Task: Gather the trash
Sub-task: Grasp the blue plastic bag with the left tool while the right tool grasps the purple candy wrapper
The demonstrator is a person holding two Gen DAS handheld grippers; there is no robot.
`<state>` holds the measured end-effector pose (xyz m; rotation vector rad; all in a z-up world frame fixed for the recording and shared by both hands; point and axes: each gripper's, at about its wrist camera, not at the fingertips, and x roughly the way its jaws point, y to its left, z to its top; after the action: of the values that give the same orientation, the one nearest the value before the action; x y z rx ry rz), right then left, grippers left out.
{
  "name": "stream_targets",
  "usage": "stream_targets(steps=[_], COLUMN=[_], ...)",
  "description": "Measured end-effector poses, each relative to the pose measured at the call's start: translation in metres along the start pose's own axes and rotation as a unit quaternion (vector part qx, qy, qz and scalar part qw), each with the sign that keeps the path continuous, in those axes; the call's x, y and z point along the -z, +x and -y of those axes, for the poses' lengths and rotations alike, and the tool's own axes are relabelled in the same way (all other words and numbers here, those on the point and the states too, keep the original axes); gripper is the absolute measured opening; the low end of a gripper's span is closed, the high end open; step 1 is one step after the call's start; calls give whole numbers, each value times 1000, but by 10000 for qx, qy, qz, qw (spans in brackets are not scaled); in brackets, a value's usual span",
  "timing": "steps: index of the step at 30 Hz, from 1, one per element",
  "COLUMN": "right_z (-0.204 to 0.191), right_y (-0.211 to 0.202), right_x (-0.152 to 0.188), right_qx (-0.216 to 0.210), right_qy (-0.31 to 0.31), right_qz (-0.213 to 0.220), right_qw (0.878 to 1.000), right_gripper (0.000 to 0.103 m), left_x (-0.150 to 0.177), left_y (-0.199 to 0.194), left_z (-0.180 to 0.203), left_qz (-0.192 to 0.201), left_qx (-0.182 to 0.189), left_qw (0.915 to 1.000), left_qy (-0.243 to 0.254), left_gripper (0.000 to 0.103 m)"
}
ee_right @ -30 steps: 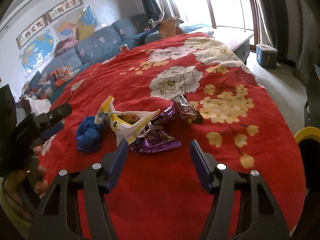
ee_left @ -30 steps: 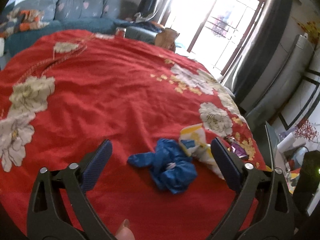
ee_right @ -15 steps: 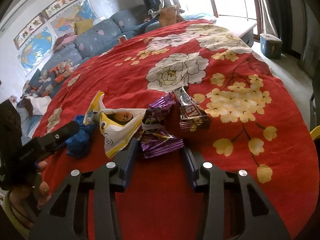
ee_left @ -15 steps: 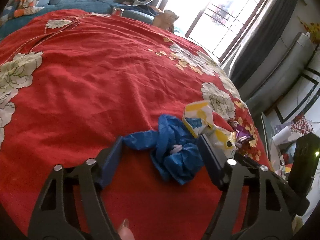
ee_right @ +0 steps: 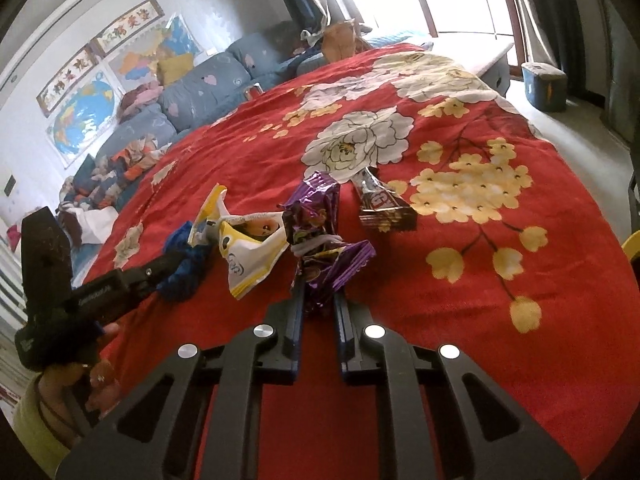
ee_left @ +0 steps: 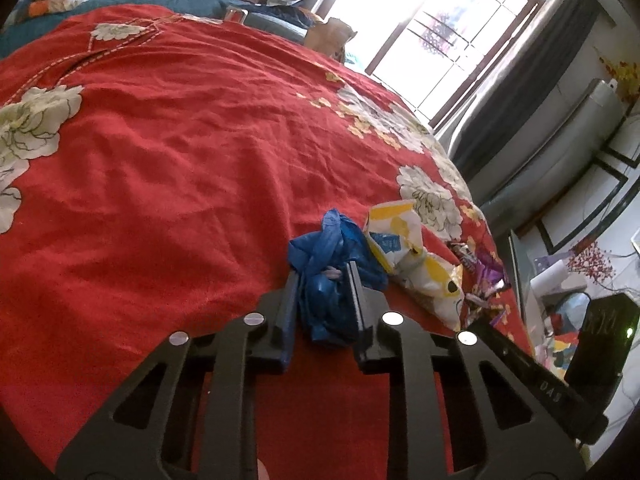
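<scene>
Trash lies on a red flowered tablecloth (ee_left: pixel 168 168). My left gripper (ee_left: pixel 322 280) is shut on a crumpled blue plastic bag (ee_left: pixel 326 300), which also shows in the right wrist view (ee_right: pixel 186 268). My right gripper (ee_right: pixel 318 292) is shut on a purple foil wrapper (ee_right: pixel 320 240). A yellow and white snack bag (ee_right: pixel 248 248) lies between the two; it also shows in the left wrist view (ee_left: pixel 412 264). A brown candy wrapper (ee_right: pixel 380 204) lies just beyond the purple one. The left gripper (ee_right: pixel 168 264) shows at the left of the right wrist view.
A blue sofa (ee_right: pixel 192 96) with clothes stands behind the table. A brown paper bag (ee_right: pixel 340 36) and a can (ee_right: pixel 254 90) sit at the far edge. A grey bin (ee_right: pixel 544 86) stands on the floor by the window. The cloth's edge drops off at right.
Both grippers moved forward and closed: the left on the blue bag, the right on the purple wrapper. Both were open a second ago.
</scene>
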<state>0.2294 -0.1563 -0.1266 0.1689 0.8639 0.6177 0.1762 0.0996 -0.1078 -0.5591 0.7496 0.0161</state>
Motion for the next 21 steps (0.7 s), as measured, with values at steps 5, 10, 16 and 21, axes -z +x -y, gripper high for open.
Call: stream_targets(steps=[5,10,16,21], right_z=[-3,-7,-3,2], right_y=[-9,-19,-36,-52], right_x=[5,8,7,5], right_qx=[-49,-76,-30,34], right_qy=[-58,-116,-100,-42], right_qz=[34,93,273,446], right_qw=[10000,9999,9996,9990], right_gripper=[12,12,12,12], left_x=[-7,-14,-18,-15], left_y=[-14,-28,-41,-44], left_z=[-2,0,17,36], left_qz=[252,461,599,603], left_qx=[-20,21,216,386], left_qw=[9997,9989,9978,9968], left_qy=[-38,-24,172,363], left_gripper=[12,11,11,11])
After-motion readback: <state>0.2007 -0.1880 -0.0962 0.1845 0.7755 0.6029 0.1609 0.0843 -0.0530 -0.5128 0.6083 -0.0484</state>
